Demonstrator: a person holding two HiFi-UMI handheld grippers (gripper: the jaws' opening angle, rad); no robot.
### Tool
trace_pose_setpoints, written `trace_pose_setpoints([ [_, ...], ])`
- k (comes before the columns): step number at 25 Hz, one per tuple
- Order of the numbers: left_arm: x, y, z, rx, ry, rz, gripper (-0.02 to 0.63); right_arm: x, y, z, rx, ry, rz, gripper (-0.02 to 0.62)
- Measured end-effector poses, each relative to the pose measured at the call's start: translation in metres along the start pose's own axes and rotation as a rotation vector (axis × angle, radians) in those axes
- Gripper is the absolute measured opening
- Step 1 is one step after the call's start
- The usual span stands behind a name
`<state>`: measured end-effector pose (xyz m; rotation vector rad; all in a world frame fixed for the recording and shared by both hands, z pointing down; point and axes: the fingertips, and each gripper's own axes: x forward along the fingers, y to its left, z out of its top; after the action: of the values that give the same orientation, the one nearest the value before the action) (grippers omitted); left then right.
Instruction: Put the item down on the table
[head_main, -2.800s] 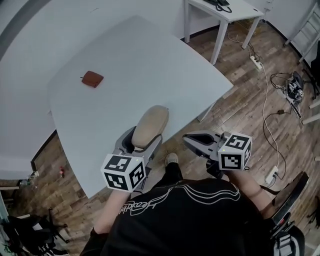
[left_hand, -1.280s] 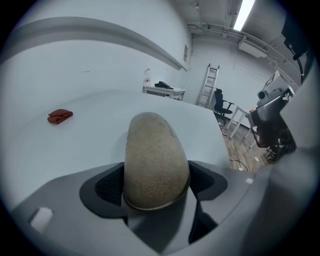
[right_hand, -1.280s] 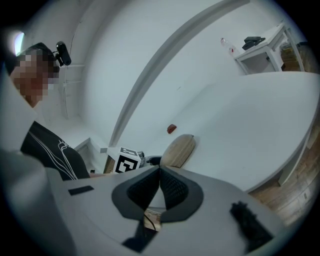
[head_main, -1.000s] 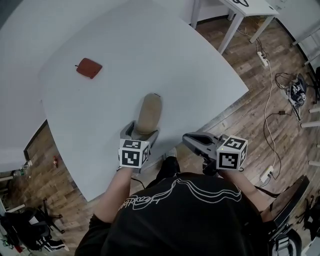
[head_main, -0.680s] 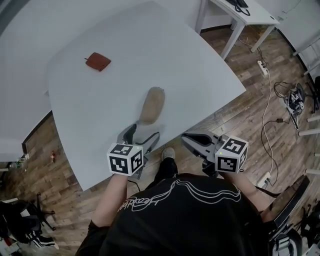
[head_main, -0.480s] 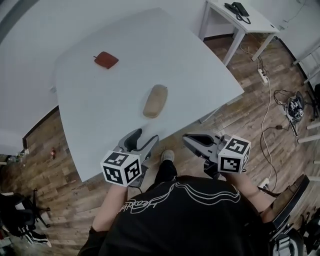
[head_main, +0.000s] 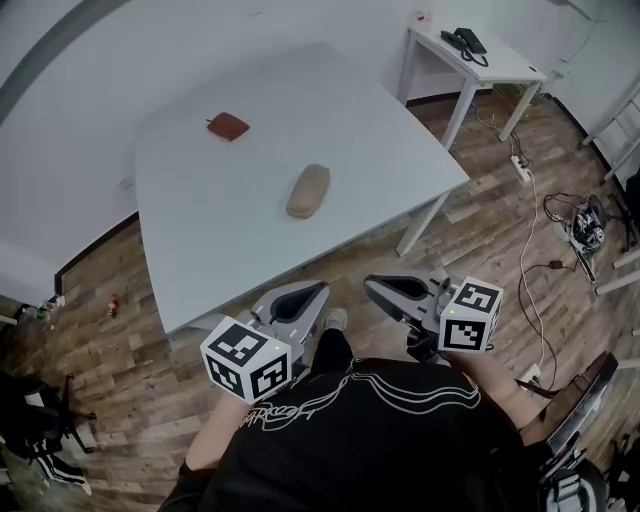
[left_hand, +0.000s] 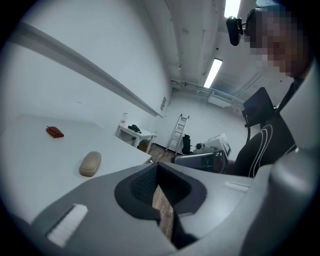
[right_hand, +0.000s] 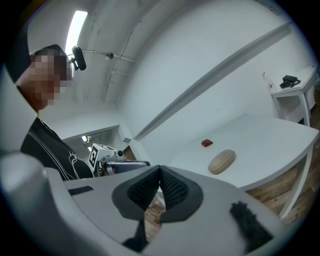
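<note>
The tan oblong case (head_main: 308, 190) lies flat on the white table (head_main: 380, 120), near its middle; it also shows in the left gripper view as the case (left_hand: 90, 163) and in the right gripper view as the case (right_hand: 221, 161). My left gripper (head_main: 322, 288) is drawn back off the table's near edge, close to the person's body, shut with nothing between its jaws. My right gripper (head_main: 372, 286) hangs beside it over the floor, shut and empty.
A small red-brown pouch (head_main: 228, 126) lies at the table's far left. A small white side table (head_main: 470, 55) with a dark phone stands at the back right. Cables and a power strip (head_main: 518, 162) lie on the wooden floor at the right. A ladder (left_hand: 178, 132) leans far back.
The left gripper let go of the tan case on the table, drew back toward the body past the table edge, and its jaws shut. The right gripper stayed put.
</note>
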<state>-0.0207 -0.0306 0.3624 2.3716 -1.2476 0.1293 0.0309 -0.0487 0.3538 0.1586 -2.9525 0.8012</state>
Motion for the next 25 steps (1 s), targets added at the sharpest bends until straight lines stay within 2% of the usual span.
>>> trace_pose_setpoints([
  [7, -0.012, -0.04, -0.004, -0.05, -0.016, 0.017, 0.006, -0.032, 0.026, -0.009, -0.015, -0.011, -0.018, 0.008],
  [11, -0.009, -0.054, -0.003, -0.02, -0.001, 0.013, 0.006, -0.043, 0.033, -0.011, -0.01, -0.025, -0.014, 0.008],
  [25, 0.008, -0.074, -0.004, 0.011, 0.019, -0.02, 0.006, -0.067, 0.034, -0.014, -0.003, -0.064, -0.033, 0.008],
])
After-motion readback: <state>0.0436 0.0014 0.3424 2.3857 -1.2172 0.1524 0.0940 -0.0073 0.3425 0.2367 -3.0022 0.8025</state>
